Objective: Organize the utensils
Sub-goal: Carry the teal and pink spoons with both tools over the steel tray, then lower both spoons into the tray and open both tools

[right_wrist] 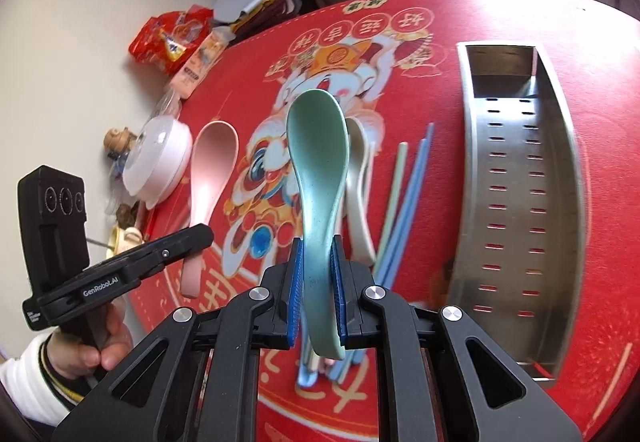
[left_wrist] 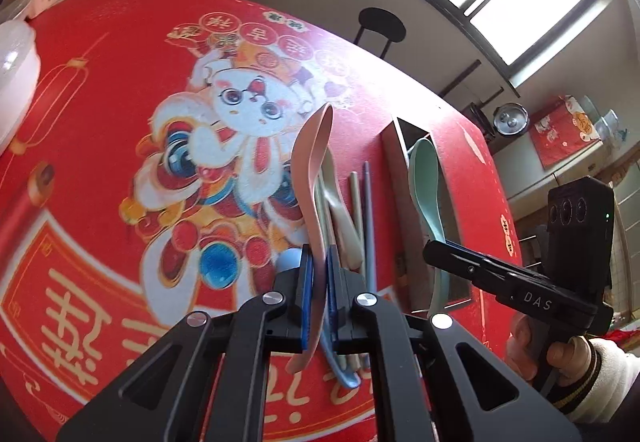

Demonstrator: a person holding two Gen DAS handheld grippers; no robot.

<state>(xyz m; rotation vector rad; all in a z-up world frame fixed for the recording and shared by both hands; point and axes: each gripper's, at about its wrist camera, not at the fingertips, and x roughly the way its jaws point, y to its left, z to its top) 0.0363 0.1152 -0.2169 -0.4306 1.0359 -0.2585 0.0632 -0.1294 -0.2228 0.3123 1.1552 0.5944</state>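
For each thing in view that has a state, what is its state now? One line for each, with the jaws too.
Left gripper: jaws shut on the pink spoon.
Right gripper: jaws shut on the green spoon.
Pink spoon: held by its handle, lifted off the mat.
Green spoon: held by its handle, lifted off the mat.
Beige spoon: lying on the mat.
Chopsticks: lying loose on the mat.
Steel tray: lying on the mat, nothing inside.

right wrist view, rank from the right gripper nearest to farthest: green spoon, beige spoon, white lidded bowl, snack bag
1. green spoon, clamped in the right gripper.
2. beige spoon, on the mat just behind it, slightly right.
3. white lidded bowl, off to the left.
4. snack bag, far left edge by the wall.
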